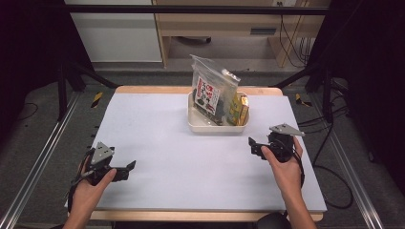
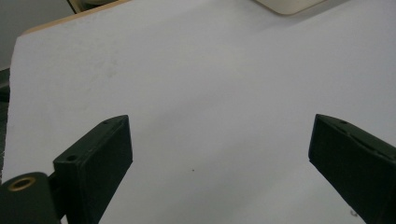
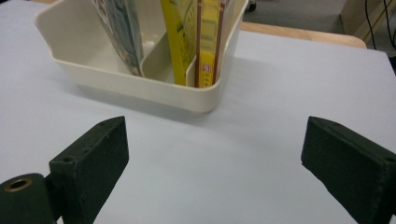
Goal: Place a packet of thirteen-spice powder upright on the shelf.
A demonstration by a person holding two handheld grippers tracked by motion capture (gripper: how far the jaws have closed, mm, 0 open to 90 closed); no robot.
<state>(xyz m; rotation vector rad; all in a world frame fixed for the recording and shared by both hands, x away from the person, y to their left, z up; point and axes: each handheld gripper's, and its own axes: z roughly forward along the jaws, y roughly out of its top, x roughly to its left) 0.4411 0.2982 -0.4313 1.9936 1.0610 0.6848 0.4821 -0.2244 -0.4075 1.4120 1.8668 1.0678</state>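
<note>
Both grippers empty and wide, packets standing in cream bin at the bench's far middle.

Left gripper (image 1: 125, 168) sits near the front-left corner of the bench (image 1: 157, 143), jaws spread, nothing between them, well apart from the bin (image 1: 210, 128). Right gripper (image 1: 254, 144) is just off the bin's front-right corner, jaws spread wide, empty, not touching it. Bin holds a clear bag (image 1: 212, 90) with a red-black-white label, leaning upright in the left part, and yellow packets (image 1: 240, 109) upright in the right compartment behind a divider. Right gripper view: yellow packets (image 3: 198, 42) against the bin's near wall (image 3: 140, 88).
</note>
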